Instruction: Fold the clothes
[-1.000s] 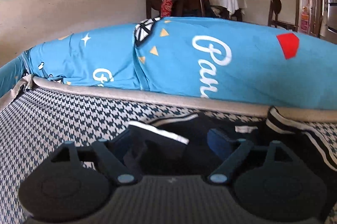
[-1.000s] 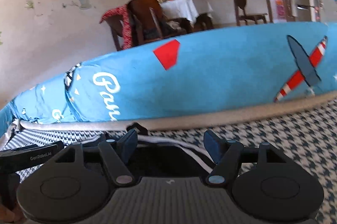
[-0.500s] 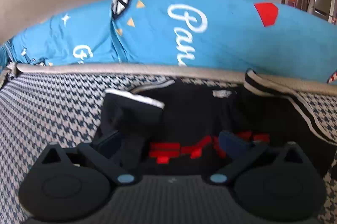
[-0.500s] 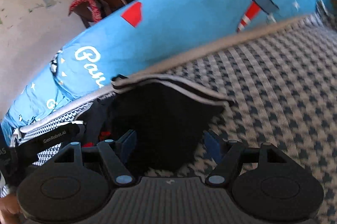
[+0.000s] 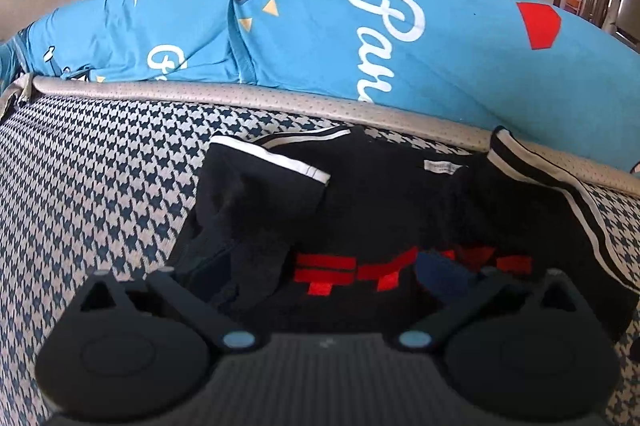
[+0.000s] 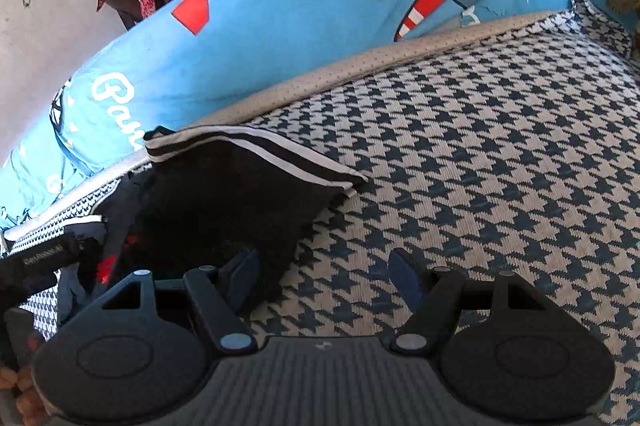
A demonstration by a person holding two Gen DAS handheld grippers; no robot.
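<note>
Black shirt (image 5: 372, 202) with red print lying on the houndstooth cover (image 5: 100, 186), sleeves folded in, left gripper (image 5: 324, 274) spread wide above it — released, right gripper (image 6: 324, 274) parted, empty, at the shirt's edge, blue bedding (image 6: 300, 10) behind

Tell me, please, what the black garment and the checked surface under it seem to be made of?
Black garment: probably a soft matte knit, cotton or a blend; it creases limply, with white-striped ribbed cuffs and red print. Checked surface: seemingly a coarse woven houndstooth fabric, dull, with visible weave; its beige edge band looks perforated, perhaps synthetic.
</note>
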